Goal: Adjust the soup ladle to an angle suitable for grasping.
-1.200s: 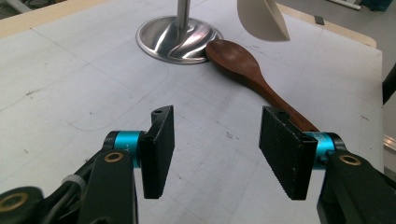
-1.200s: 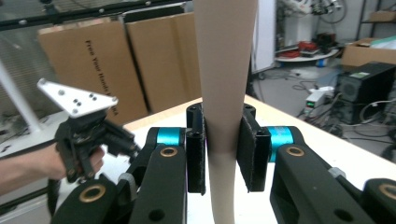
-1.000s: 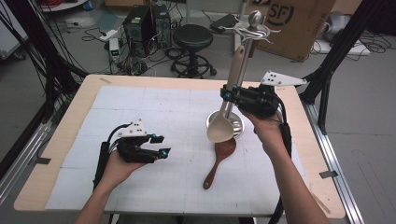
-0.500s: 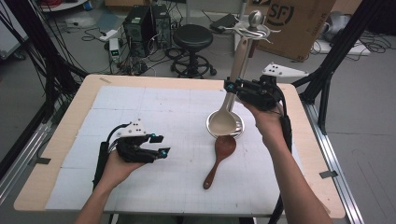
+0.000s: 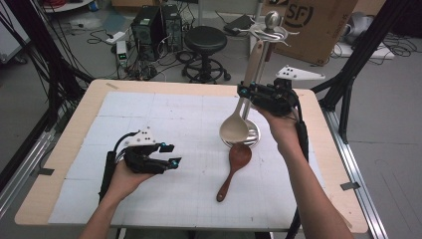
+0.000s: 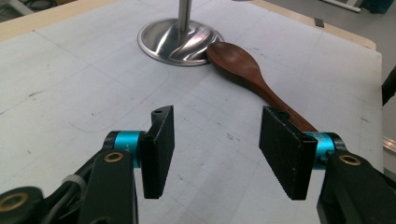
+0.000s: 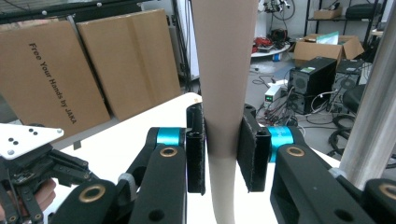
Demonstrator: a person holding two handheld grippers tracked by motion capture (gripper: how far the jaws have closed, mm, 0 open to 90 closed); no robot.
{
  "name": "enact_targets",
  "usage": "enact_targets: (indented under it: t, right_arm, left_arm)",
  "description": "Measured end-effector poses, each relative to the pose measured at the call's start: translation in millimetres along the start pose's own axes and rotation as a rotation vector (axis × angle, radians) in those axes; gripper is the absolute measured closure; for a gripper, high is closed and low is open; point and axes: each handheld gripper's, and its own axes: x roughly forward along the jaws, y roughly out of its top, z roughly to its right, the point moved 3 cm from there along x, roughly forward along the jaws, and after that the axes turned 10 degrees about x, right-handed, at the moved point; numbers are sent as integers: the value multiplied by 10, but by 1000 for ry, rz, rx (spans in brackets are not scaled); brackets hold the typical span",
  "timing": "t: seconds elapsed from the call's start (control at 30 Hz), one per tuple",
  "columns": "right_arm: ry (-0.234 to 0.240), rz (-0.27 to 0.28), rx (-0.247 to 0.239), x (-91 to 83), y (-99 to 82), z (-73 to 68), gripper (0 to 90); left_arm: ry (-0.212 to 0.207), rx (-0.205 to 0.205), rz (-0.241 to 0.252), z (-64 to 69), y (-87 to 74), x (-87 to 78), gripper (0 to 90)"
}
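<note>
- The right tool [image 5: 247, 93] has carried the pale spoon [image 5: 239, 119] up and back toward the steel stand [image 5: 268, 47]; a second ago its bowl hung lower, nearer the person, above the brown spoon. Now the handle's top reaches the hooks at the stand's head, so I judge that hanging it is the step in hand, not yet done.
- The left tool [image 5: 166, 155] has stayed on the white surface [image 5: 149, 109], its jaws apart and empty.
- The brown wooden spoon [image 5: 234, 167] has not moved: it lies flat on the surface, bowl against the stand's round base [image 6: 180, 39].
- The right gripper view shows what the high view cannot: both pads clenched flat on the pale spoon's handle [image 7: 224, 93], with the stand's pole [image 7: 373, 121] just beside it.
- The left gripper view shows the gap between the left tool's pads [image 6: 159, 149] bare, and the brown spoon's bowl touching the base rim.
</note>
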Motion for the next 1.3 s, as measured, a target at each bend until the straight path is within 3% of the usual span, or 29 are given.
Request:
enact_targets:
  t: [0.33,0.7,0.93,1.3]
  right_arm:
    - [-20,6,5,37,15,14,746]
    - [-43,17,13,-40,8,44,738]
    - [-1,10,19,26,9,-8,749]
    - [-17,9,18,101,45,-17,749]
  left_arm:
    - [0,-4,4,-2,1,-7,459]
    - [0,-4,2,0,0,-5,459]
    - [4,-6,6,-9,0,-13,456]
    - [1,-8,6,-13,-3,-15,454]
